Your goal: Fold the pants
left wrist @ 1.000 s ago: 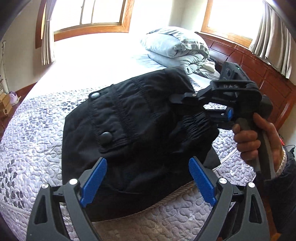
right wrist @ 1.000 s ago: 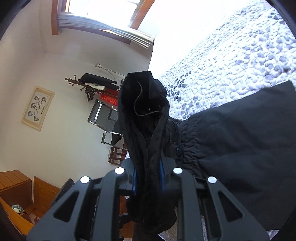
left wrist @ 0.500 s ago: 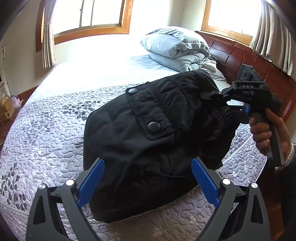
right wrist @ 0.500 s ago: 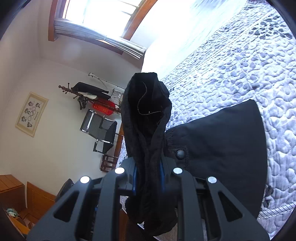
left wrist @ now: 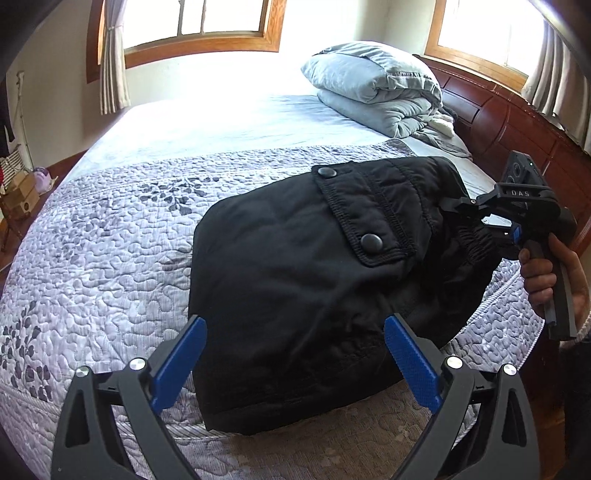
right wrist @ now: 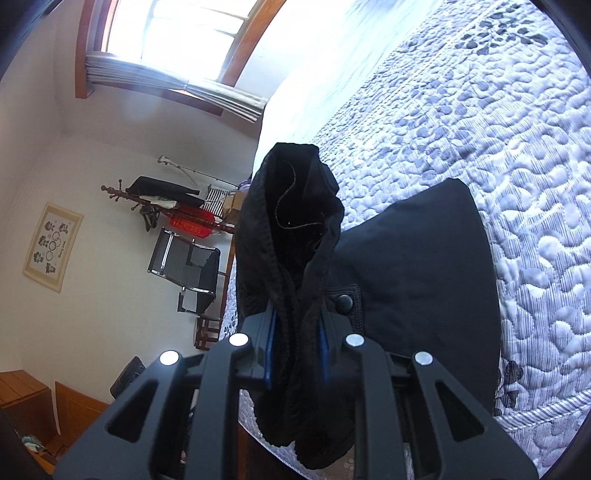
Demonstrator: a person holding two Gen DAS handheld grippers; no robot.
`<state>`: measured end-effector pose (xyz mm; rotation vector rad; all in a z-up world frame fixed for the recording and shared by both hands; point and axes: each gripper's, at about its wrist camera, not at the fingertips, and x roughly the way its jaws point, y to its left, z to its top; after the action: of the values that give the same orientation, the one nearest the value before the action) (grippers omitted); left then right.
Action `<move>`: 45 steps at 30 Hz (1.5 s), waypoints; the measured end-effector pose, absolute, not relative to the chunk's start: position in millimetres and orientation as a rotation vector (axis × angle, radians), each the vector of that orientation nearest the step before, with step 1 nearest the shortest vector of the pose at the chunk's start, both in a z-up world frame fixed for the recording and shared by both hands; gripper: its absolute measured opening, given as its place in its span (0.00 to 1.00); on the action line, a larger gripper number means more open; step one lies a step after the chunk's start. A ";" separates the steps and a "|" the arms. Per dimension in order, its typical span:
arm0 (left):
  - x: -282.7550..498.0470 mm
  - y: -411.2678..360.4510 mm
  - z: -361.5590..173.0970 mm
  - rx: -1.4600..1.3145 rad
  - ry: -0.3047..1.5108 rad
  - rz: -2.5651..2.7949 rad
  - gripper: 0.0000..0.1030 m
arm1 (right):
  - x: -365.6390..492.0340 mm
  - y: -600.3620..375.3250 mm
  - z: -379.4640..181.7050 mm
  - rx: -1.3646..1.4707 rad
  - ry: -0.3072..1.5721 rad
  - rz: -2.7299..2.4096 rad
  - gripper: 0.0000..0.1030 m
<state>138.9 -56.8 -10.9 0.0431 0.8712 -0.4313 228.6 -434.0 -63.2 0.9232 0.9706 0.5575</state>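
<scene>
Left wrist view, nearest the camera: the left gripper [left wrist: 293, 360] occupies the bottom of the frame with its two blue pads spread wide apart and nothing between them. Directly beyond the pads lies the black pants [left wrist: 310, 273], folded into a compact bundle at the centre of the frame. The bundle rests on the patterned quilt [left wrist: 103, 258] of the bed, close to the near edge of the mattress. A flap pocket [left wrist: 365, 214] with two black snap buttons faces up on the upper part of the bundle.

At the right of the frame, the right gripper [left wrist: 448, 206] is closed on the gathered waistband end of the pants, which is raised slightly above the quilt. The right hand [left wrist: 539, 273] grips the handle at the right edge of the frame.

Farther back, at the upper centre-right, a folded grey comforter [left wrist: 376, 88] sits near the wooden headboard [left wrist: 517, 122]. A wood-framed window [left wrist: 199, 22] fills the upper left.

Right wrist view: the right gripper [right wrist: 295, 354] at the bottom centre has its jaws clamped on a thick bunch of black fabric that rises upward between them to the centre of the frame. The remainder of the pants [right wrist: 417, 280] lies on the quilt to the centre right. In the left background stand a black chair [right wrist: 184, 266] and a coat rack [right wrist: 155, 199]; a framed picture [right wrist: 53, 245] hangs on the wall.
</scene>
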 end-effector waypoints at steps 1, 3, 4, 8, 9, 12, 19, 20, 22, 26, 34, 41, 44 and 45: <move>139.2 -55.7 -11.7 0.040 0.874 -0.429 0.95 | 229.3 -435.3 -66.4 0.929 0.974 0.552 0.16; 139.6 -54.6 -13.4 0.039 0.879 -0.422 0.95 | 230.3 -438.5 -72.9 0.938 0.983 0.537 0.17; 140.0 -53.8 -14.3 0.041 0.882 -0.417 0.95 | 230.6 -440.4 -77.2 0.943 0.988 0.528 0.17; 142.6 -49.9 -17.4 0.042 0.890 -0.399 0.95 | 231.7 -445.7 -92.0 0.959 1.007 0.507 0.19; 143.2 -49.1 -17.8 0.042 0.890 -0.395 0.96 | 232.2 -446.4 -94.5 0.958 1.009 0.503 0.22; 145.3 -46.1 -19.7 0.041 0.893 -0.370 0.96 | 232.6 -449.4 -102.3 0.958 1.024 0.481 0.31; 148.6 -36.3 -24.2 -0.006 0.924 -0.355 0.96 | 217.5 -456.2 -108.6 0.981 1.029 0.507 0.61; 148.6 -35.3 -24.4 -0.013 0.927 -0.355 0.96 | 214.3 -455.4 -108.7 0.975 1.035 0.512 0.61; 148.3 -33.2 -24.9 -0.028 0.931 -0.352 0.96 | 206.8 -453.4 -110.3 0.969 1.047 0.527 0.62; 146.7 -31.6 -25.3 -0.032 0.938 -0.350 0.96 | 192.5 -448.4 -117.2 0.964 1.076 0.533 0.62; 144.8 -30.8 -26.5 -0.025 0.949 -0.338 0.96 | 189.7 -436.7 -103.9 0.822 1.067 0.502 0.20; 146.0 -28.4 -22.7 -0.048 0.946 -0.334 0.96 | 203.5 -433.0 -47.4 0.759 0.960 0.554 0.17; 146.7 -28.1 -21.7 -0.053 0.942 -0.334 0.96 | 206.3 -436.2 -32.1 0.730 0.937 0.557 0.17; 146.9 -28.1 -21.9 -0.054 0.942 -0.334 0.96 | 207.3 -437.6 -32.2 0.727 0.944 0.551 0.17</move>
<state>146.9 -28.1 -21.9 -0.0540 0.9420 -0.3337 207.3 -437.6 -32.2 0.7268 0.9439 0.5514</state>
